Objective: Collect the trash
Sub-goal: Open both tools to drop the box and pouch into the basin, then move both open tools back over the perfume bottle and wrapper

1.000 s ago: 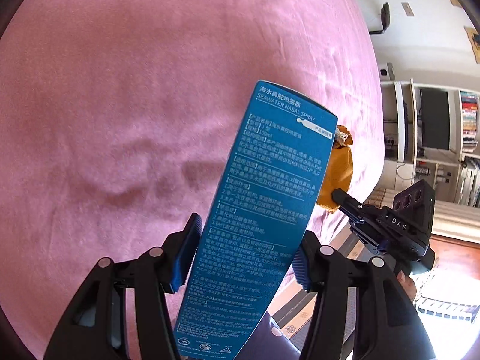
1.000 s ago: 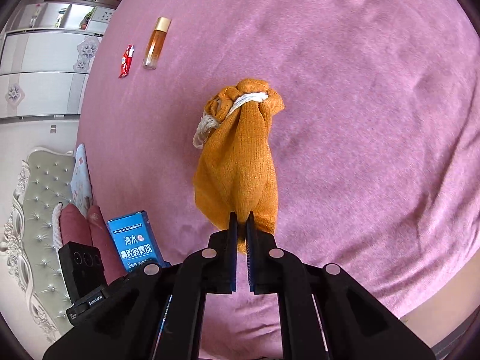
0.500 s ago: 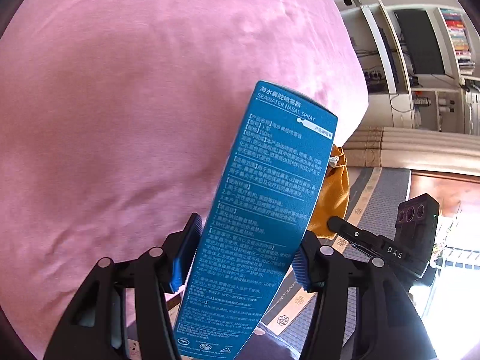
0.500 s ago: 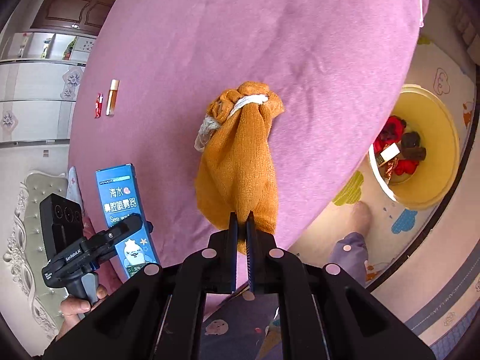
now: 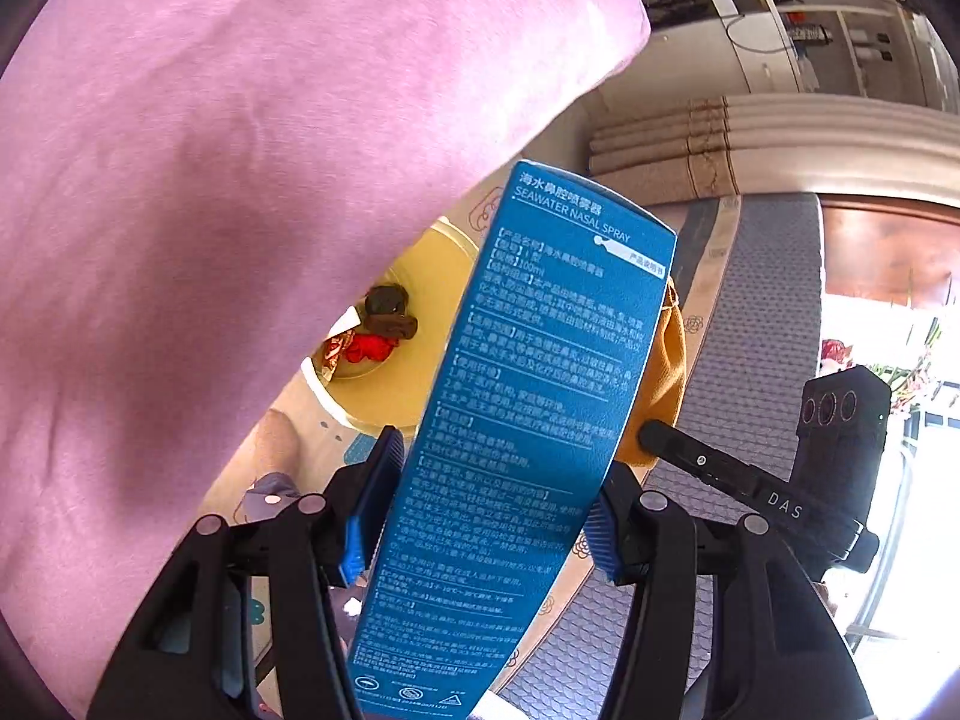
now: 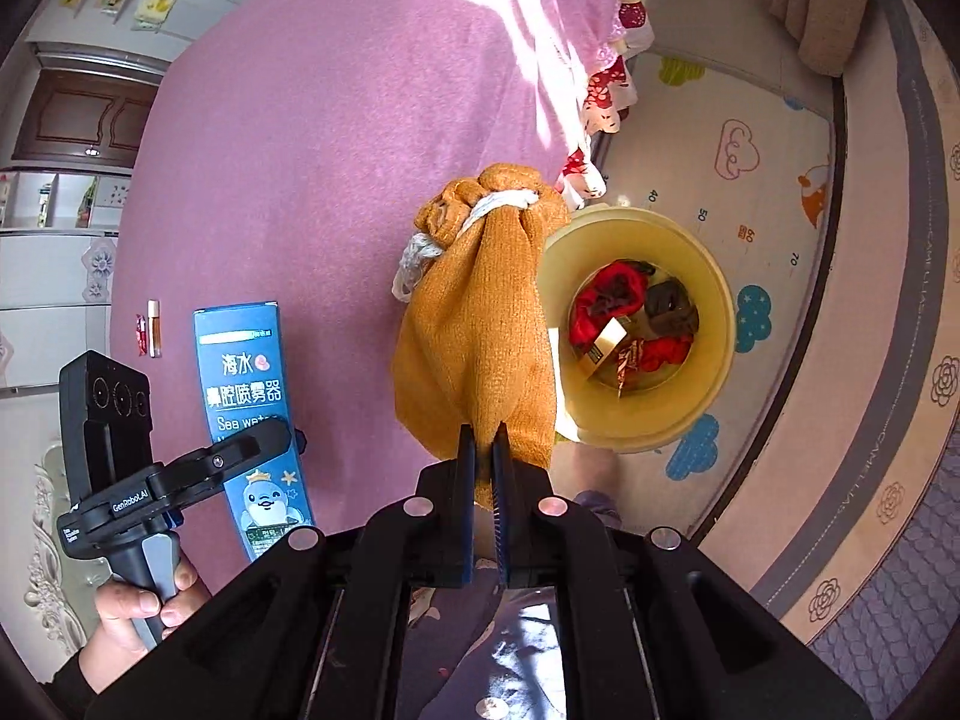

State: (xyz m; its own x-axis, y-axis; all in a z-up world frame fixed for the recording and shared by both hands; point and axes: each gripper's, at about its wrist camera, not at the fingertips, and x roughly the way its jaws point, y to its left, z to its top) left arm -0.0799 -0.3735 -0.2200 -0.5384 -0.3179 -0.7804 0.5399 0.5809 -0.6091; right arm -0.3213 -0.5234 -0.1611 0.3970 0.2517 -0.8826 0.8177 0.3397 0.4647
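Pink bedspread (image 5: 210, 210) filling the left wrist view; left gripper (image 5: 486, 510) is clamping a blue nasal-spray box (image 5: 528, 420) above the floor, a yellow basin (image 5: 420, 372) lying beyond it. Right wrist view: right gripper (image 6: 483, 468) is pinching an orange cloth bundle (image 6: 480, 324), hanging beside the basin's rim (image 6: 723, 324).

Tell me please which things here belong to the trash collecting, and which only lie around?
Job:
- blue box, held in left gripper
- orange bag, held in right gripper
- yellow bin

Lying about:
- small bottle and red wrapper on the pink cover
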